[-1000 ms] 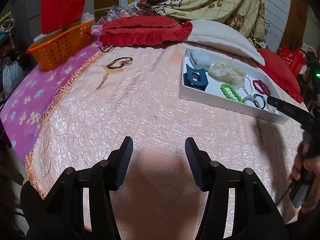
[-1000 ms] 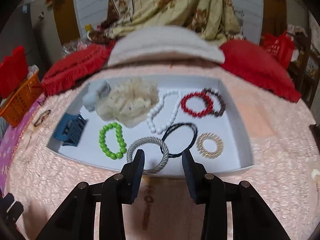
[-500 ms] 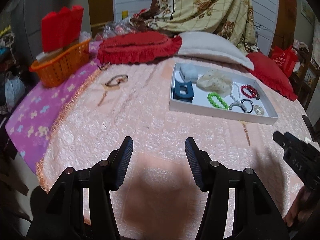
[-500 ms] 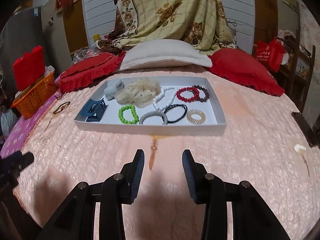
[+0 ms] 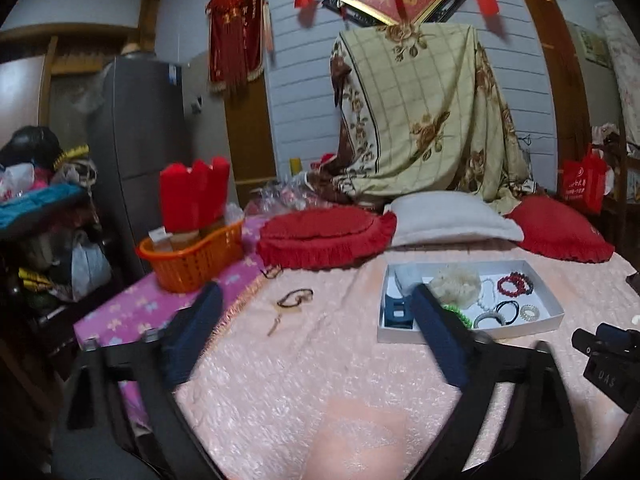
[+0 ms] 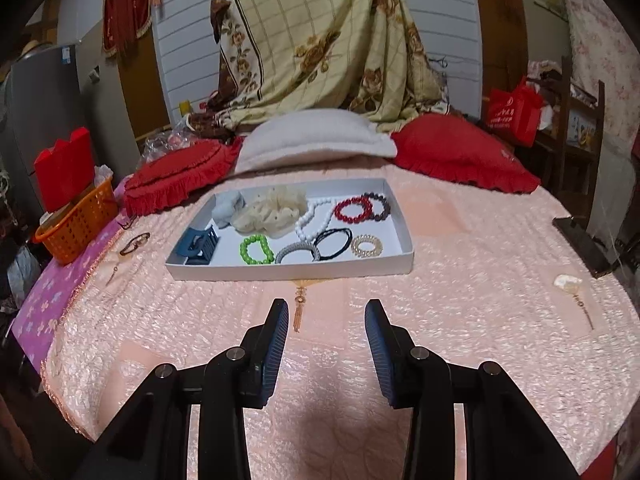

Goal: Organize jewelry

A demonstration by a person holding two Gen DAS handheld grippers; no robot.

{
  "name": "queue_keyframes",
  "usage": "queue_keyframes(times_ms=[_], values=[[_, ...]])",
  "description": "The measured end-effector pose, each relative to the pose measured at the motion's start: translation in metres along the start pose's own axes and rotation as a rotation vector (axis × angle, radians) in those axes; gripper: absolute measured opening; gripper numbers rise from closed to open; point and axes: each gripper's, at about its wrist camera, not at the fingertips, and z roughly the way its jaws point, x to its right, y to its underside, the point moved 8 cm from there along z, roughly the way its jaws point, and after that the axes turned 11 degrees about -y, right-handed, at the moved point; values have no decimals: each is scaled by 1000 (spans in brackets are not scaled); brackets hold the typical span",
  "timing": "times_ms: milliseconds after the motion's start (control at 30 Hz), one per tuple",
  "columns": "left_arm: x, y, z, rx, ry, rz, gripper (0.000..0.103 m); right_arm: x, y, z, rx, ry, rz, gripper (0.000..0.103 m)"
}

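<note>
A white tray (image 6: 404, 258) on the pink bedspread holds a blue hair claw (image 6: 199, 246), a cream scrunchie (image 6: 276, 210), a green bead bracelet (image 6: 255, 249), a red bead bracelet (image 6: 353, 210) and several other bands. It also shows in the left wrist view (image 5: 554, 322). A gold tassel pendant (image 6: 298, 306) lies just in front of the tray. A brown bracelet (image 6: 135, 243) lies at the left. A white shell pendant (image 6: 568, 282) lies at the right. My right gripper (image 6: 326, 312) is open and empty, near the tassel. My left gripper (image 5: 316, 300) is open, empty and raised.
An orange basket (image 6: 78, 224) with a red box stands at the bed's left edge. Red cushions (image 6: 178, 184) and a white pillow (image 6: 316, 142) line the back. A dark flat object (image 6: 586, 246) lies at the right edge.
Both grippers have pulled back from the tray and tilted up, so more of the room shows. Both stay open and empty. Nothing on the bed has moved.
</note>
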Motion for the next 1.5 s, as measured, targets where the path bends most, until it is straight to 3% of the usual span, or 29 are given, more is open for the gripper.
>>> queue_keyframes(times_ms=[133, 233, 400, 600, 867, 1500], values=[[1, -5, -11, 46, 13, 5, 103, -7, 0, -10, 24, 12, -28, 38], [10, 0, -12, 22, 58, 34, 103, -11, 0, -15, 36, 31, -59, 39], [30, 26, -1, -139, 154, 53, 103, -10, 8, -9, 6, 54, -84, 39], [46, 53, 12, -295, 200, 50, 103, 0, 20, 3, -46, 61, -55, 40], [49, 77, 23, -417, 170, 68, 102, -4, 30, 11, -87, 66, -63, 40], [53, 97, 31, -492, 172, 111, 102, -12, 40, 20, -133, 71, -81, 43]])
